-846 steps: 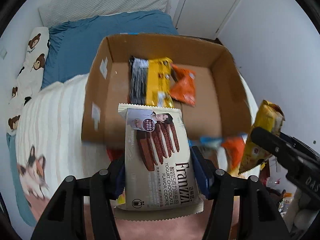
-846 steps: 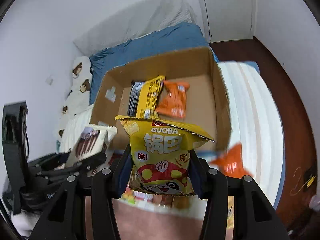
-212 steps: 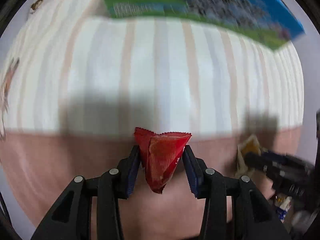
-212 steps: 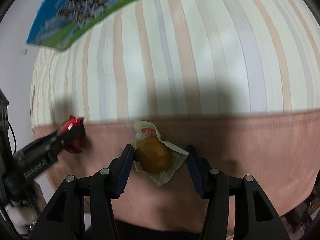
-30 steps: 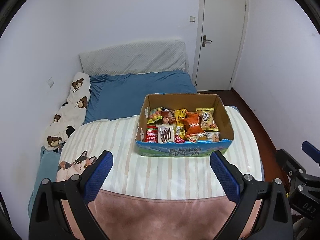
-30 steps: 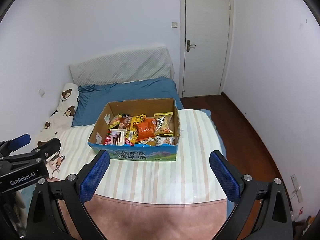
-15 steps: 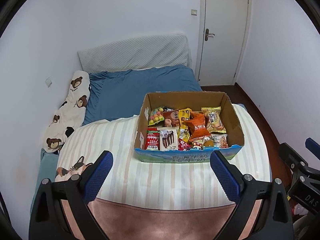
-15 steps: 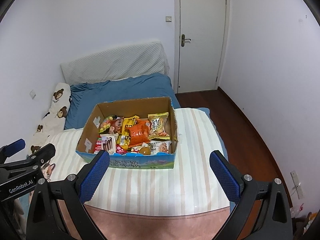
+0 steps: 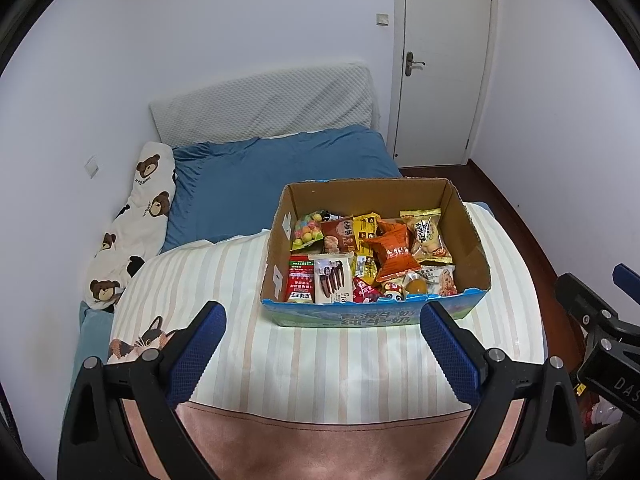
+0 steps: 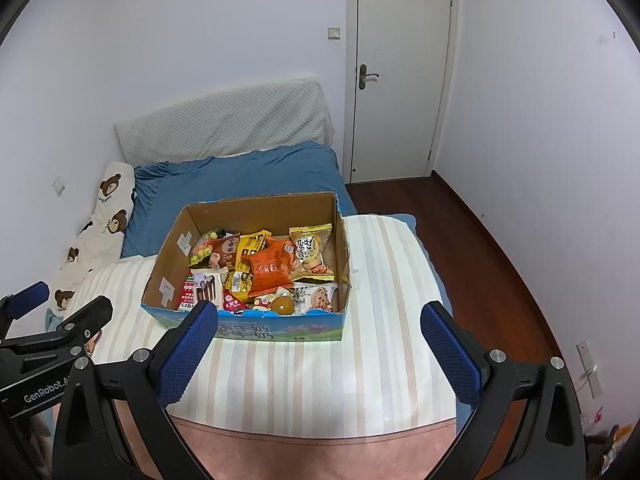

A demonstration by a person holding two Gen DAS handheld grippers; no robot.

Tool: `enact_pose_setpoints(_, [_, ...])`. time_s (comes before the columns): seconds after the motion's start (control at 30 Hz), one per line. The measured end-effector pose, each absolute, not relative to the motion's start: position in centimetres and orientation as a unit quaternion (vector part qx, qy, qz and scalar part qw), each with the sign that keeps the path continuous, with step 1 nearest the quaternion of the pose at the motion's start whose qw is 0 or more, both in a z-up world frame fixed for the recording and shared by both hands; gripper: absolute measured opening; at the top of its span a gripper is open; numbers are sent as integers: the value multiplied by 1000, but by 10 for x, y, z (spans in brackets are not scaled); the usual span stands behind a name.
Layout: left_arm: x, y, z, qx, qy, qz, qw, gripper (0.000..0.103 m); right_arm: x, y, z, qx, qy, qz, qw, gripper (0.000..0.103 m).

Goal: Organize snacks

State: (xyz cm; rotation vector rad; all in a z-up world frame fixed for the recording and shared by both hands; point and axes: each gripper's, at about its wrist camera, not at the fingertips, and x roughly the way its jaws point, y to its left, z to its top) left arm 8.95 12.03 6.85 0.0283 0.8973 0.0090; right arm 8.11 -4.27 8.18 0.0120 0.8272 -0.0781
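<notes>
— How do the tongs stand?
— The left tongs (image 9: 322, 336) and the right tongs (image 10: 318, 336) are both spread wide and hold nothing, above the near edge of the bed (image 9: 360, 364).
— And the snacks?
— The snacks (image 9: 368, 256) lie packed in the cardboard box (image 9: 472, 240) on the striped blanket (image 10: 320, 376), at 12 o'clock from both tongs, nothing between.
— Around it?
— A blue sheet (image 9: 260, 176) beyond, a bear-print pillow (image 9: 136, 216) at 10 o'clock, a closed door (image 10: 400, 76) at 1 o'clock.
</notes>
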Motion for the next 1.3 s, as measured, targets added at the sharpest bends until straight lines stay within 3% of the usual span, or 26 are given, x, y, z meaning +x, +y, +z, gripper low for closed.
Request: enact_pose_setpoints(1.3, [84, 119, 76, 12, 416, -15, 909, 103, 63, -40, 101, 4, 383, -45, 923, 103])
